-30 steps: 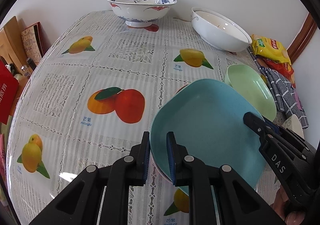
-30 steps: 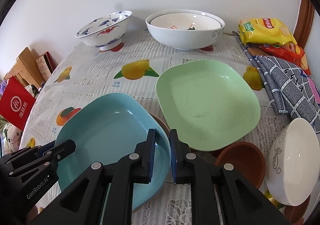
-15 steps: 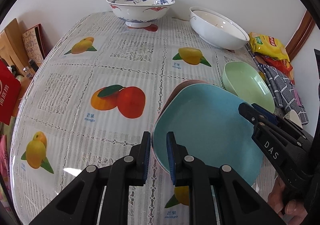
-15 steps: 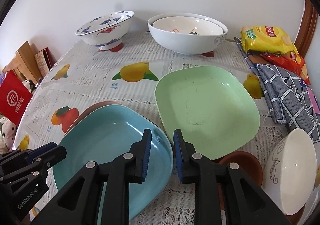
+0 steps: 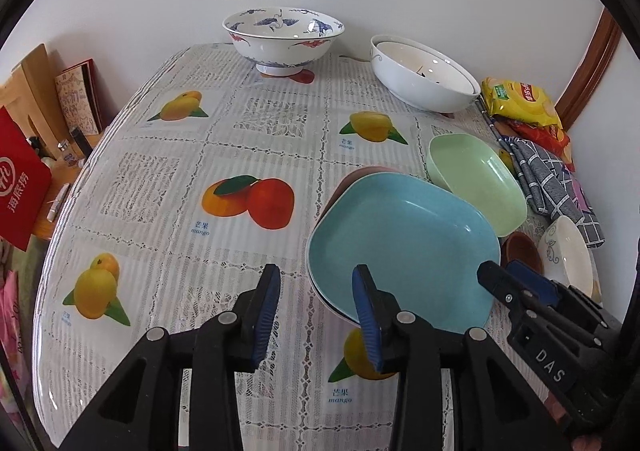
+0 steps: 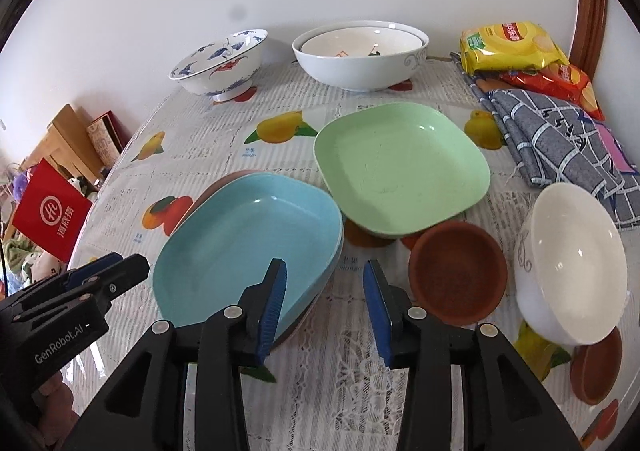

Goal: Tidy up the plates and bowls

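- Both the left gripper [image 5: 316, 291] and right gripper [image 6: 325, 287] have just been opening — jaws now apart, nothing between them.
- Released, the blue plate [image 6: 248, 243] rests on the pink plate [image 5: 352, 179] on the bench [image 5: 240, 131].
- Green plate [image 6: 400, 167] looks next — a guess.

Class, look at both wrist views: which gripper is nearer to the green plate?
The right gripper. It sits just short of the blue plate's near right edge, below the green plate. The left gripper is at the blue plate's far-left edge, jaws open.
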The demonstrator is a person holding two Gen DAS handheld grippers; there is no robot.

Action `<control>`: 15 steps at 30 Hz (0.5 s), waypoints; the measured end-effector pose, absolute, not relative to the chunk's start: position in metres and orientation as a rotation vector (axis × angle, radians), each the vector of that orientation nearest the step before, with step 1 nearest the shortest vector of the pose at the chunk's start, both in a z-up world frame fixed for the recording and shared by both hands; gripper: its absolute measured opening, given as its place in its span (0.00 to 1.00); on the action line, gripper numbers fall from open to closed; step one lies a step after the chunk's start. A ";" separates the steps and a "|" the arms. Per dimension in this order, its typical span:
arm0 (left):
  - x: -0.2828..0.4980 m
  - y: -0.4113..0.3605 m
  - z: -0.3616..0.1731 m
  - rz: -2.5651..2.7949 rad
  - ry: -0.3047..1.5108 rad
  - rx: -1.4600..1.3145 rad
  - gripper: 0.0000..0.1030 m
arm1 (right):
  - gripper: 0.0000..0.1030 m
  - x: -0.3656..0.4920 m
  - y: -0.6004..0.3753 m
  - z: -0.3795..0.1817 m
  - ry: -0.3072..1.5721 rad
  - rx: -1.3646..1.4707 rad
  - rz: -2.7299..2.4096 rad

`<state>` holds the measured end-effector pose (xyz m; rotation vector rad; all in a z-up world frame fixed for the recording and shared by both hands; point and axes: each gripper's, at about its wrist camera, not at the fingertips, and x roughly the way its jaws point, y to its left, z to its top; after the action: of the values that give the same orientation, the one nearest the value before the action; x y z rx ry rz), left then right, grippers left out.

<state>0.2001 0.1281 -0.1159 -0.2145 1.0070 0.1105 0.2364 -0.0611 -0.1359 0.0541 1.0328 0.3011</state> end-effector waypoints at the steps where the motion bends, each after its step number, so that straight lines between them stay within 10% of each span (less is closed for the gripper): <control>1: 0.198 0.128 -0.116 0.111 1.006 -0.214 0.39 | 0.39 0.234 -0.059 -0.139 1.041 0.060 0.308; 15: 0.192 0.125 -0.107 0.109 0.982 -0.186 0.44 | 0.38 0.231 -0.061 -0.144 1.031 0.062 0.252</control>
<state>0.1919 0.1253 -0.1066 -0.1863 0.9824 0.1088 0.2305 -0.0610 -0.1442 0.0623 1.0310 0.2525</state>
